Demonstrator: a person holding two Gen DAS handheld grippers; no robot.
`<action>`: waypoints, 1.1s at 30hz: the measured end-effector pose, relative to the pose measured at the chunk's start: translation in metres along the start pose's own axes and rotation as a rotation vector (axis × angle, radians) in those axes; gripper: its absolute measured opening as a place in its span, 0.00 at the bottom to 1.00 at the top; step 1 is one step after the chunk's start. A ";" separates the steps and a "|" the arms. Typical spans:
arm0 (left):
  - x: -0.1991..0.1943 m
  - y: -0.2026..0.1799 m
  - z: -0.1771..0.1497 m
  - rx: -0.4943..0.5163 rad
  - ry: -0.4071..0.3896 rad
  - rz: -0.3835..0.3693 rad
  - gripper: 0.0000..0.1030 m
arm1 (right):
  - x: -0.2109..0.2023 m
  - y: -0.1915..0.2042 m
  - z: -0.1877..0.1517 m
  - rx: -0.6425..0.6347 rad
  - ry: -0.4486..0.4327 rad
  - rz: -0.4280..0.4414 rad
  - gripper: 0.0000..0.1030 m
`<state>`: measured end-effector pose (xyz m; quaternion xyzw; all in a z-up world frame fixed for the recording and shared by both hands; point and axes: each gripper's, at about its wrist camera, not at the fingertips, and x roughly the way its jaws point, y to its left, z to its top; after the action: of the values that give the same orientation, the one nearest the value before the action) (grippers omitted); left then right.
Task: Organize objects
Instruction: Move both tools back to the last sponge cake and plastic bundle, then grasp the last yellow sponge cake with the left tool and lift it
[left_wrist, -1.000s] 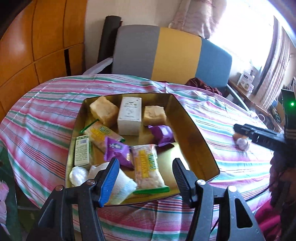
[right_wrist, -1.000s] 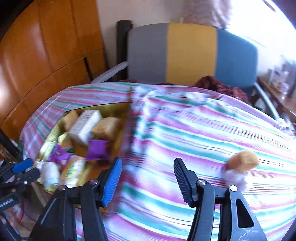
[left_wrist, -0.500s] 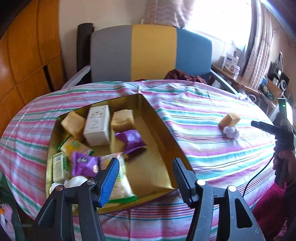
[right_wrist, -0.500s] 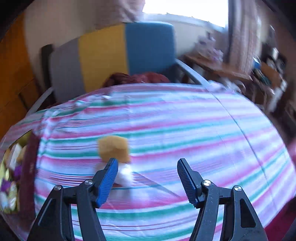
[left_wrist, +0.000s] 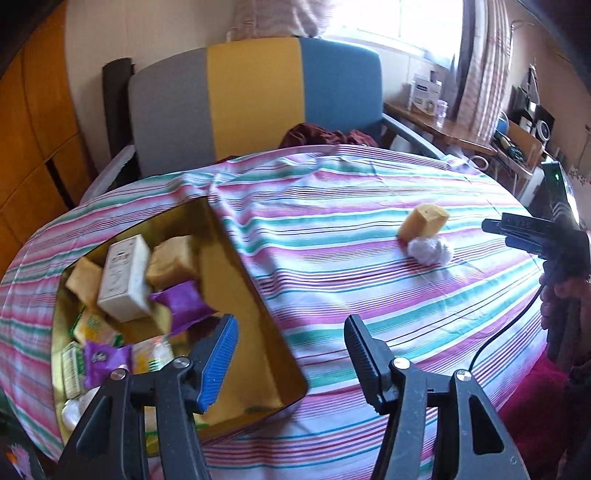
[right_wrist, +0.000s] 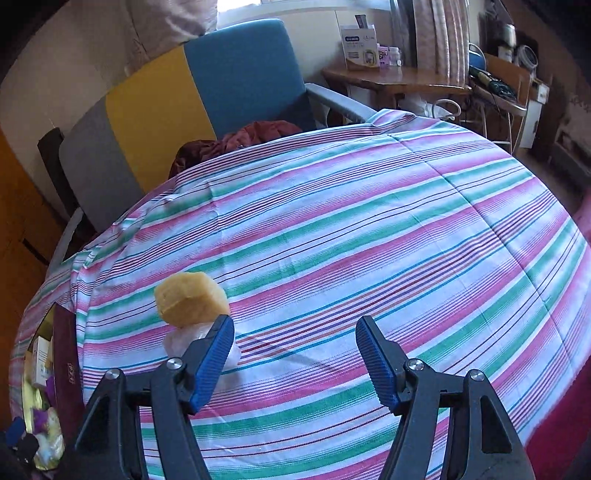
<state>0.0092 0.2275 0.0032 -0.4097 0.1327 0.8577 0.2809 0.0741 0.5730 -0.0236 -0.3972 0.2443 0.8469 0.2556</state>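
Right wrist view: the right tongs swung over from the gold tin and are opening, empty, with the tan sponge block and crumpled white wad just beside the blue-padded finger, while the left tongs stay spread, so pickup looks next.

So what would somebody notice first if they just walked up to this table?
Probably the bright striped tablecloth covering the whole table. Next, the gold tin at its left side, crammed with wrapped snacks and a white box. Then the yellow cake with a crumpled white wrapper touching it, alone on the cloth to the right.
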 end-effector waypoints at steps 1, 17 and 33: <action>0.002 -0.004 0.001 0.007 0.002 -0.005 0.59 | 0.000 -0.001 0.000 0.003 0.002 0.000 0.68; 0.046 -0.067 0.035 0.102 0.060 -0.136 0.59 | 0.000 -0.016 0.002 0.090 0.018 0.006 0.71; 0.128 -0.138 0.116 -0.013 0.153 -0.378 0.82 | 0.012 -0.046 0.003 0.283 0.067 0.053 0.72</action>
<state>-0.0468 0.4401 -0.0233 -0.4932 0.0688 0.7569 0.4233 0.0946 0.6121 -0.0417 -0.3787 0.3799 0.7967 0.2784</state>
